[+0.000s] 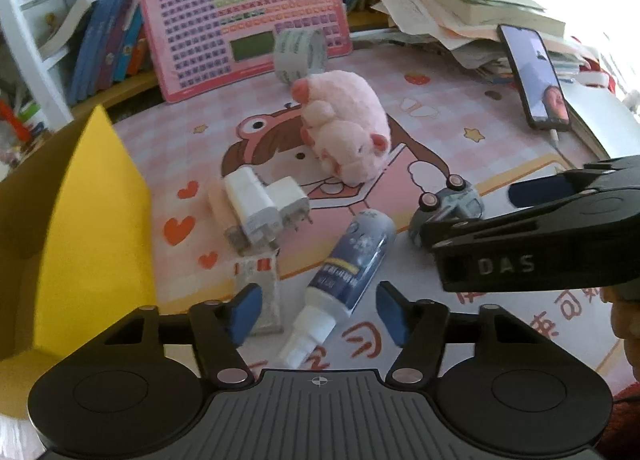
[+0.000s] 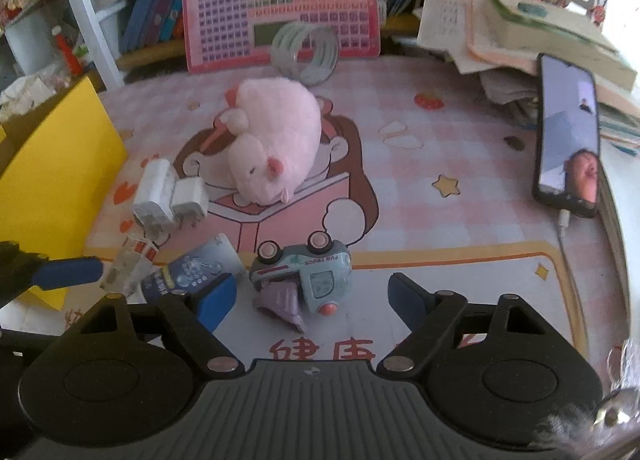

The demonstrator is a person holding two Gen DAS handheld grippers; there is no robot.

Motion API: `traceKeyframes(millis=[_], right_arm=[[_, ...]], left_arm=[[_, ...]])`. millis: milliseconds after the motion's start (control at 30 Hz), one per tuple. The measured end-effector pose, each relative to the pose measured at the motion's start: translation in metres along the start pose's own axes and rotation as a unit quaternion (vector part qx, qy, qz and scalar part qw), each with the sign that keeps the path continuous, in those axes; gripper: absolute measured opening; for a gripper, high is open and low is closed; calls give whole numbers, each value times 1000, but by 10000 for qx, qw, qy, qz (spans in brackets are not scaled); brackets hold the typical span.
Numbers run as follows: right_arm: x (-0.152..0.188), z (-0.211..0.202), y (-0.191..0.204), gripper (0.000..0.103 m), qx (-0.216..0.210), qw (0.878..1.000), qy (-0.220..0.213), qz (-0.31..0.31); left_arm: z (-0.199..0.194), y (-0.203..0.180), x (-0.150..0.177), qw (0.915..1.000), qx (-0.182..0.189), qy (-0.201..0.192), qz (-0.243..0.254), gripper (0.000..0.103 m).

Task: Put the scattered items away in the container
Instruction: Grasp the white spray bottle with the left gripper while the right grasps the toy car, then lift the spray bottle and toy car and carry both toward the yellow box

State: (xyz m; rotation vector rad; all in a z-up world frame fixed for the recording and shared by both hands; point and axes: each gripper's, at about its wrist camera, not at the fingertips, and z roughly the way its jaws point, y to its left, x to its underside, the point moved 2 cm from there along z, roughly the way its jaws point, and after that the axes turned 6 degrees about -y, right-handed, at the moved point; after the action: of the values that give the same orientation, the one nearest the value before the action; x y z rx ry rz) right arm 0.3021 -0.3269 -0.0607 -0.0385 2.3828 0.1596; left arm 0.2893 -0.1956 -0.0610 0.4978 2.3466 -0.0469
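I am holding my left claw [image 1: 316, 314] wide open over the bottle [image 1: 347, 266], which is lying on its side on the surface [image 1: 460, 108]. My right claw [image 2: 310, 300] is wide open too, right by the toy car [image 2: 308, 274], which is tipped over on a purple thing [image 2: 282, 302]. The yellow box [image 1: 100, 200] is waiting on the left. I think the round bottle may roll away if I am squeezing it off-center. The car may slip because it is tilted. The chargers [image 1: 264, 206] and the small packet [image 1: 260, 284] are lying very near the bottle, so I may bump them. My two claws are close together and may hit each other. The pig [image 1: 344, 128] is sitting farther back.
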Motion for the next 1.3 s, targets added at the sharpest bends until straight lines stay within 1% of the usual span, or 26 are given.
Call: traceKeyframes(millis=[33,200,267,300,467,667,700,733,800,967,1167,1300], right_arm=[[-1,3,-1,79,-9,10000,31,9],[-5,14,-5,78,-141,9999,87,48],[-6,18,-6,77,-183,9997,141,28],[-6,20,-6,77,-200,9996,170,33],[-6,28,-8,75,-278,9992,274,58],[-6,34,-3,68,-304,9991,279,-103],[-6,34,-3,63,-313,9991,269,-124],[-6,34,-3,63,-301,9991,261,-164],[-6,34,-3,62,-312,9991,248,-164],[-5,33,-5,62,-308,9991,256,-121],[-4,25,-7,62,-303,9993,207,-71],[-3,17,-8,62,-281,9995,116,-35]], left_arm=[[3,-2,-1,10000,15,-2,70,55],[16,-9,-7,9994,96,-2,319,52],[21,-10,-9,9992,146,51,367,45],[24,-11,-9,9991,174,100,380,44],[33,-11,-10,9988,229,208,368,43],[42,-8,-10,9990,232,320,196,42],[43,-7,-10,9991,249,321,148,42],[43,-6,-11,9991,256,325,118,42],[43,-5,-10,9991,283,316,58,41],[42,-2,-9,9985,362,387,-143,33],[35,1,-5,9973,489,402,-369,31],[26,4,-4,9970,538,312,-470,31]])
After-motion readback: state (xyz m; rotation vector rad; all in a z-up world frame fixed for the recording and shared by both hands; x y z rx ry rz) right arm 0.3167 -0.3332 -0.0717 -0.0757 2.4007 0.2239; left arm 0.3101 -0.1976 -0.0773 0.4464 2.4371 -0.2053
